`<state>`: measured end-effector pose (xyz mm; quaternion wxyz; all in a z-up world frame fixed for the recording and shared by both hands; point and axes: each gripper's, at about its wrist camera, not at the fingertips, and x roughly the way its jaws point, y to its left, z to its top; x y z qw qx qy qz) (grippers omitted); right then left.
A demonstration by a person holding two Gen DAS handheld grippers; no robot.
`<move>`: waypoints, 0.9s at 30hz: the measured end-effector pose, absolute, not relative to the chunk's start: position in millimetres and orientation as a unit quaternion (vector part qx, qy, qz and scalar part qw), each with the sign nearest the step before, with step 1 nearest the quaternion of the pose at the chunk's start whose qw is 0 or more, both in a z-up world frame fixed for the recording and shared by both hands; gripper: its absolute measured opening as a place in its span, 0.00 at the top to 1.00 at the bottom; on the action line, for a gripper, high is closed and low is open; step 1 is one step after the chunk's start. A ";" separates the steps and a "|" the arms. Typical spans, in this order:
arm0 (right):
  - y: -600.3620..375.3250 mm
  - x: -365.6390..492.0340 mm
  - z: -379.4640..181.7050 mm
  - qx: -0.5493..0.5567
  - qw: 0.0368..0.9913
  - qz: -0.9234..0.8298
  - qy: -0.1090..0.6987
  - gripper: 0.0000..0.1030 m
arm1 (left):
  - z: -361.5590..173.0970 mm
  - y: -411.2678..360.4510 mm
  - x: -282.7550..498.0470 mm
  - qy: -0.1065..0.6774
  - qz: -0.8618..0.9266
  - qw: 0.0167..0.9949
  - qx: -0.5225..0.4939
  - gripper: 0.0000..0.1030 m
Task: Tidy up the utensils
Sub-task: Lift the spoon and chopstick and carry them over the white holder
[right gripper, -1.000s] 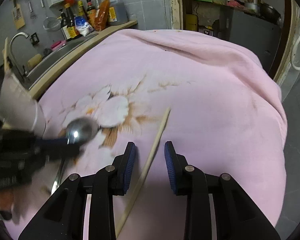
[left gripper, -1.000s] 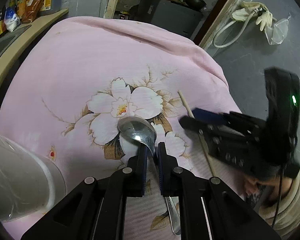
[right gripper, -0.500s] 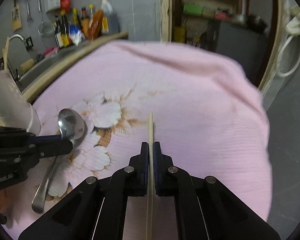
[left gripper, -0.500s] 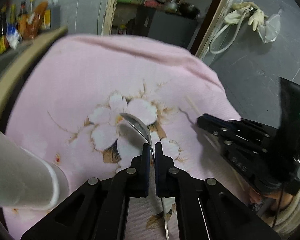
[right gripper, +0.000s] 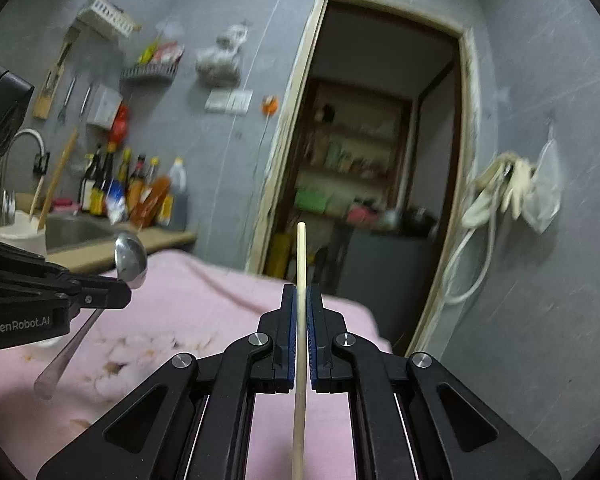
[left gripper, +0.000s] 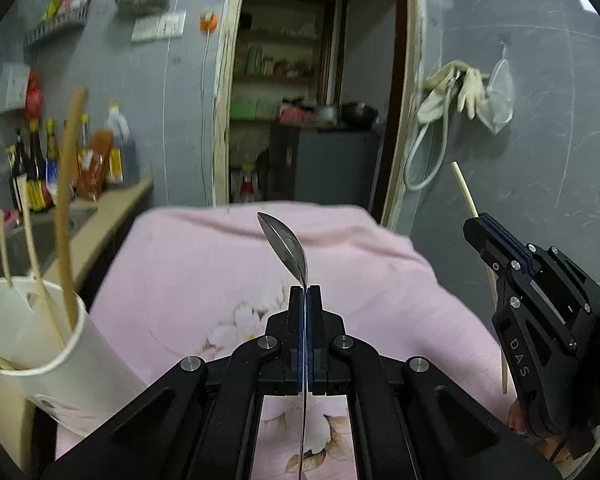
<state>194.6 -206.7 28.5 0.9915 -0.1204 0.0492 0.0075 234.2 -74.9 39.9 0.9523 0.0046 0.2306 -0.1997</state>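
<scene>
My left gripper (left gripper: 305, 294) is shut on a metal spoon (left gripper: 286, 249), held in the air with its bowl up above the pink floral cloth (left gripper: 228, 272). My right gripper (right gripper: 301, 292) is shut on a wooden chopstick (right gripper: 300, 256), also lifted and pointing up. The right gripper (left gripper: 478, 229) with the chopstick (left gripper: 464, 190) shows at the right of the left wrist view; the left gripper (right gripper: 120, 298) with the spoon (right gripper: 130, 258) shows at the left of the right wrist view. A white utensil cup (left gripper: 40, 344) with several wooden sticks stands at the left.
A counter with a sink (right gripper: 72, 232) and sauce bottles (right gripper: 132, 192) runs along the left. A doorway (right gripper: 372, 184) to a storeroom opens behind the table. Gloves and a hose (right gripper: 512, 192) hang on the grey wall at the right.
Both grippers closed on their utensils and lifted them off the cloth, tilting upward. The spoon and the chopstick now stand raised in the air.
</scene>
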 end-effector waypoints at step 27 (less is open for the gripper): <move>-163.8 148.4 112.0 -0.058 0.990 0.020 -0.127 0.97 | 139.7 -1.6 175.9 0.093 -0.173 0.980 -0.038 1.00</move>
